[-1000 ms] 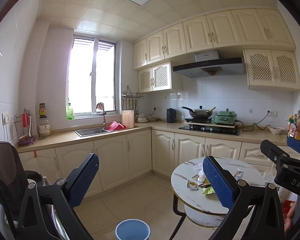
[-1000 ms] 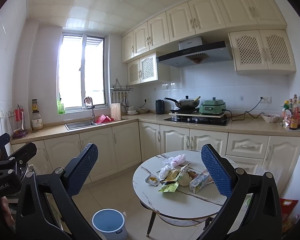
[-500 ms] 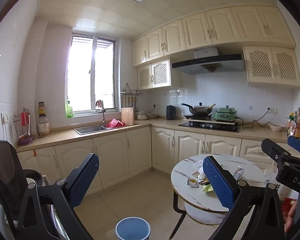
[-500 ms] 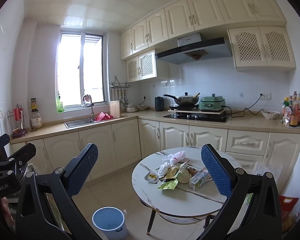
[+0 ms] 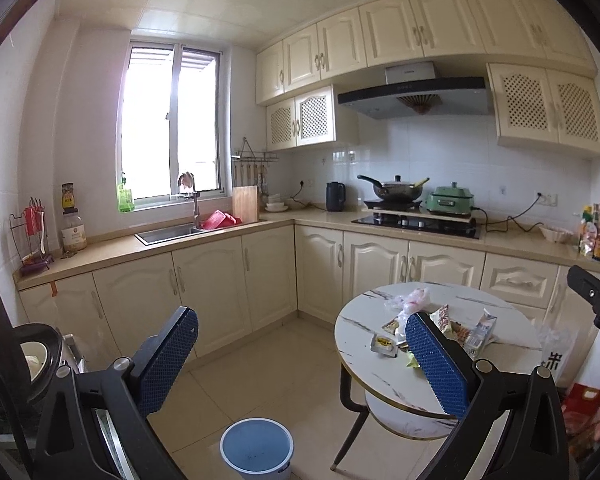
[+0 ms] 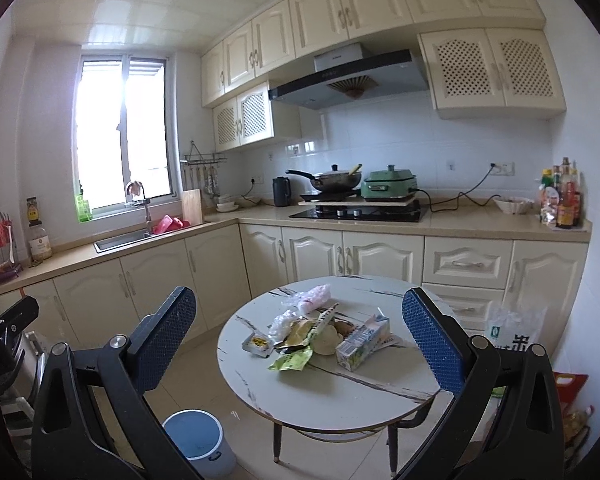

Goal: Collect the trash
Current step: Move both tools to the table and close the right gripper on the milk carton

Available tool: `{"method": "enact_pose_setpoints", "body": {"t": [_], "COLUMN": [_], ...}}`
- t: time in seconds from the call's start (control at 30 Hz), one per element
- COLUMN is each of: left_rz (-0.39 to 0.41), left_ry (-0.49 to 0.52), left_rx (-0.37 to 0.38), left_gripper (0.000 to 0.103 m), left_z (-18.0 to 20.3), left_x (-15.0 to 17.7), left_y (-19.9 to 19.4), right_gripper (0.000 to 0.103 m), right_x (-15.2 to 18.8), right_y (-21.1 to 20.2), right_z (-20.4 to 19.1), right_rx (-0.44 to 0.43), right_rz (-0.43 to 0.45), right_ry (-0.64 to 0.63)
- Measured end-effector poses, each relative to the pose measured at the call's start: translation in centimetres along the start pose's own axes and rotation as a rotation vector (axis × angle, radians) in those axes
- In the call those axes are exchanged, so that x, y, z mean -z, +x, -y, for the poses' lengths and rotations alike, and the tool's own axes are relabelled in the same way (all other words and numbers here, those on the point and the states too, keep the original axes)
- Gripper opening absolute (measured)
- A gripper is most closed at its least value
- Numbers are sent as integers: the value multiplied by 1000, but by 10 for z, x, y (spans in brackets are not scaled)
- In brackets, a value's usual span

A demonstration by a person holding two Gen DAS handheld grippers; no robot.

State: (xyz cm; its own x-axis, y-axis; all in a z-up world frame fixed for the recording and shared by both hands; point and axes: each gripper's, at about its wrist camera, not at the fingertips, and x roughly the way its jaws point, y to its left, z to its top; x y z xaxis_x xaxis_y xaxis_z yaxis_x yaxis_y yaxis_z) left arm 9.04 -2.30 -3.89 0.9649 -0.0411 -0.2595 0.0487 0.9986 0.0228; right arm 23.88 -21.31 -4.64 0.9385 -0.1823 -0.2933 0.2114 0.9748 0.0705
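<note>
- I hold both hand-held grippers spread wide with nothing between their blue dimpled pads: the left gripper [image 5: 300, 356] and the right gripper [image 6: 300, 340] are each released and well short of anything.
- The trash sits ahead of my right gripper, heaped mid-top on the round white marble-look table [image 6: 340, 392]: a green crumpled wrapper [image 6: 293, 360], a small drink carton lying on its side [image 6: 362, 342], a clear plastic bag with pink print [image 6: 308, 298] and a small shallow sauce tub [image 6: 257, 343].
- The pieces overlap and touch, so I judge one pinch may drag neighbours along and spill them over the table edge.
- The thin film may slip from the pads or tear if I close on a loose corner.
- The carton may hold liquid, though I cannot tell; squeezing hard could leak it.
- The round blue open-topped bin [image 6: 198, 440] stands on the floor below and left of my right gripper, beside the table; light wrappers could flutter past its rim if dropped from high.
- From my left gripper, the right pad hides part of the pile, so reaching with it risks a blind grab.
</note>
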Motion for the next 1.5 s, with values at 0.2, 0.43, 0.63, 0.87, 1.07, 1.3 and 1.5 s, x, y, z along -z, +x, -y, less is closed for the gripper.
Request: {"method": "enact_pose_setpoints", "body": {"t": [0.2,0.43,0.63,0.87,1.07,1.3,1.5], "left_rz": [-133,-270,-349,-401,-443,-550,-586], "left_ry": [32,90,115,100,93,44,70], "left_rx": [54,87,109,110,147,203,242], "left_gripper": [102,102,102,102,102,102,98], "left_z": [18,46,54,49,55,46,61], "left_x": [7,4,0,-8,-7,3,6], "left_y": [83,176,261,360,433,506,546], "right_gripper": [103,103,103,103,103,82,39], "right_x": [30,81,108,113,125,133,137], "right_y": [57,137,209,293,345,341,332], "right_z": [48,86,91,90,102,128,144], "right_rx": [67,119,145,191,228,167,73], "right_rz": [-105,-294,-425,-497,-588,-598,-596], "right_ry": [51,96,130,218,227,223,221]}}
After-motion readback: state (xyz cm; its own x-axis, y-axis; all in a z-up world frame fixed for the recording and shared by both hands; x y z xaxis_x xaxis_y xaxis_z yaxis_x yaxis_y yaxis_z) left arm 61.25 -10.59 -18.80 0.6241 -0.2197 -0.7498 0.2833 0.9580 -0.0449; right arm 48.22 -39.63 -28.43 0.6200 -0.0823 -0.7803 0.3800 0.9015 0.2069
